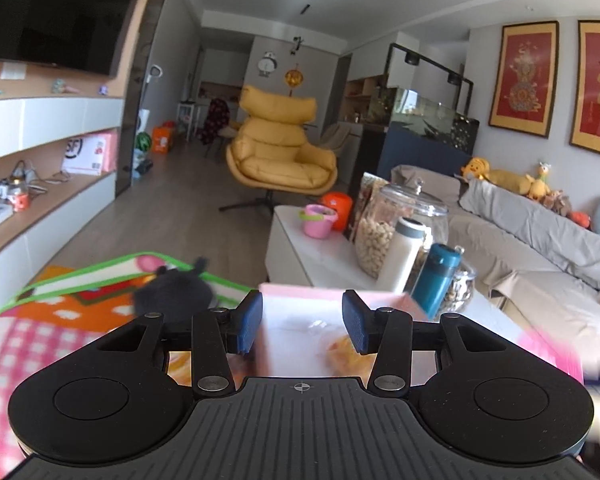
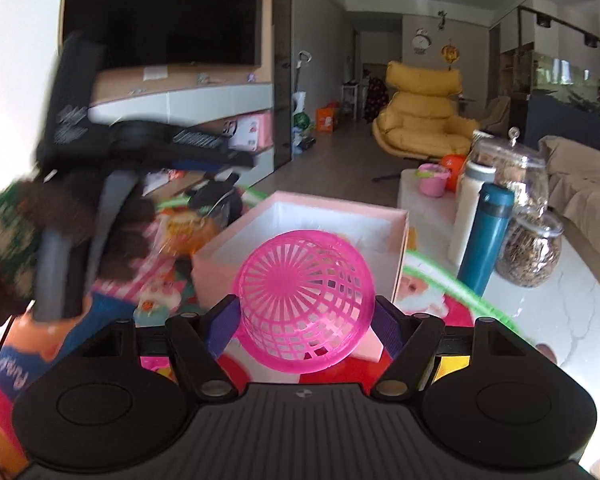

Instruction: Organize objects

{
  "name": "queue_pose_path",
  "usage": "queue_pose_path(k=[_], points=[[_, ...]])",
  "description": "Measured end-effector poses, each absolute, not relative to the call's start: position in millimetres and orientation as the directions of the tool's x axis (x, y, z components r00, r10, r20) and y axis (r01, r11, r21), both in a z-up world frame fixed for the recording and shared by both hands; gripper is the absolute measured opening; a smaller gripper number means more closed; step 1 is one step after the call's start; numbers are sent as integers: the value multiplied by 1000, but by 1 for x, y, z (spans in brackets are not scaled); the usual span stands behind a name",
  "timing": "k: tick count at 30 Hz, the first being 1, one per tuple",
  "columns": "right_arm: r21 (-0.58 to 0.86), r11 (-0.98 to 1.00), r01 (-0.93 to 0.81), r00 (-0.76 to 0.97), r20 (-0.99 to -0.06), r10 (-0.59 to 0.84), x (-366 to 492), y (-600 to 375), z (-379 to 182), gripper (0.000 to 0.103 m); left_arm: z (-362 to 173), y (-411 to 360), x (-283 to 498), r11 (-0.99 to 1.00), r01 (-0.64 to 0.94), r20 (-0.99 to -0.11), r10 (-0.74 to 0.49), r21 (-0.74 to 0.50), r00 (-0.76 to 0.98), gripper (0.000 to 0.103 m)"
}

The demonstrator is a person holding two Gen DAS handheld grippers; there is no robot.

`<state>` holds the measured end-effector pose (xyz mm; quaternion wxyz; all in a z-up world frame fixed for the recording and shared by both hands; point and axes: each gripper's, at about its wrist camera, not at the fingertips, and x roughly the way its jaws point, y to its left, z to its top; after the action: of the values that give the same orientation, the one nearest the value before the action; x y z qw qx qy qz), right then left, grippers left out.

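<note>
My right gripper is shut on a pink plastic mesh basket, held bottom-forward just in front of an open pink box with a white inside. My left gripper is open and empty above the same pink box, which holds an orange snack packet. In the right wrist view the left gripper shows blurred at the left, above another orange packet. A black plush toy lies on the colourful mat left of the box.
A colourful play mat covers the table. A teal bottle, a white bottle and glass jars stand to the right. A pink toy cup and an orange pot stand farther back. A yellow armchair stands beyond.
</note>
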<state>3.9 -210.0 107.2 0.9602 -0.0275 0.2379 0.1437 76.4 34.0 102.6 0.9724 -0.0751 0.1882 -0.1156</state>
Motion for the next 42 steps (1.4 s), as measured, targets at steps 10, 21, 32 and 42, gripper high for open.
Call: queue_pose_path(k=[10, 21, 32, 42], points=[[215, 957, -194, 745, -602, 286, 116, -203, 93, 93, 40, 85, 1, 968, 247, -546, -232, -47, 805, 49], [-45, 963, -266, 802, -565, 195, 12, -161, 47, 103, 30, 74, 21, 961, 165, -550, -263, -222, 793, 49], [-74, 942, -327, 782, -581, 226, 7, -143, 50, 103, 19, 46, 50, 972, 124, -601, -220, -197, 768, 60], [-128, 890, -436, 759, -584, 288, 67, -68, 105, 103, 23, 81, 2, 962, 174, -569, -267, -213, 778, 39]])
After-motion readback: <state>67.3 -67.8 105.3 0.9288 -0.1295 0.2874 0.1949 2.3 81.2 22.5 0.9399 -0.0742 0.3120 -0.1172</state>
